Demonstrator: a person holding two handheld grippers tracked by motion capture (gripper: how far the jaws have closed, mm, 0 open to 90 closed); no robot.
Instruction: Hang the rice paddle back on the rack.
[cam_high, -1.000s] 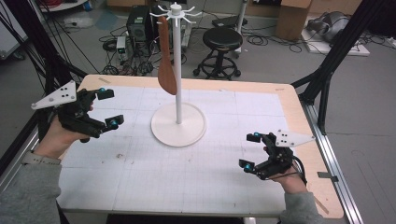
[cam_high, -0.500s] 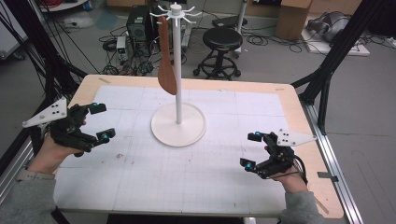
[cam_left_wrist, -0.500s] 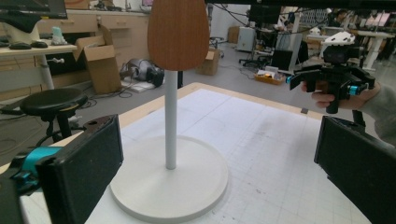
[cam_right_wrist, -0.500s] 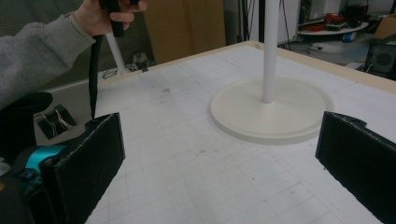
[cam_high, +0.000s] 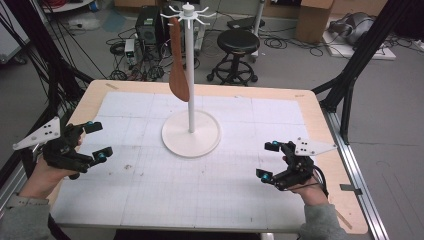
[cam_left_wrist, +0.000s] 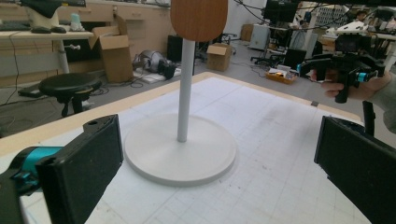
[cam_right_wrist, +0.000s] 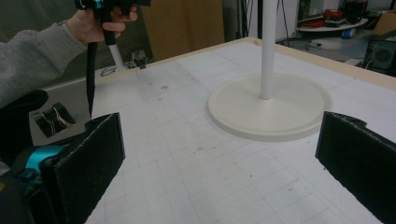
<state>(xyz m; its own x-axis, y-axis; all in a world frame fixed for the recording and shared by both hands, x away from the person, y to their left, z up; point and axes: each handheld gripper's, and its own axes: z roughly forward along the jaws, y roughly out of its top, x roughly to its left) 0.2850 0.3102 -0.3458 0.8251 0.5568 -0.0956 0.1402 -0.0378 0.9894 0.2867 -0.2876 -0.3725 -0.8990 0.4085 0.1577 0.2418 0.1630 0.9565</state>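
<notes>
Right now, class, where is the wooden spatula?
In the high view, the spatula hangs from a hook atop the white stand, left of its pole, above the table's far middle.

Left gripper (cam_left_wrist: 219, 172) jaws spread wide above gridded table (cam_left_wrist: 280, 130); white stand (cam_left_wrist: 184, 135) between them, wooden spatula (cam_left_wrist: 198, 18) hanging by pole; right gripper (cam_left_wrist: 348, 70) far right

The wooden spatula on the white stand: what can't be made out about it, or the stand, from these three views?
- Wooden spatula: in the left gripper view the top edge cuts it off, leaving its rounded lower end.
- How it hangs from the hooks: too small in the high view.
- White stand: the right gripper view shows its base and lower pole; the top edge cuts the rest.
- Left gripper and right gripper: open, empty.
</notes>
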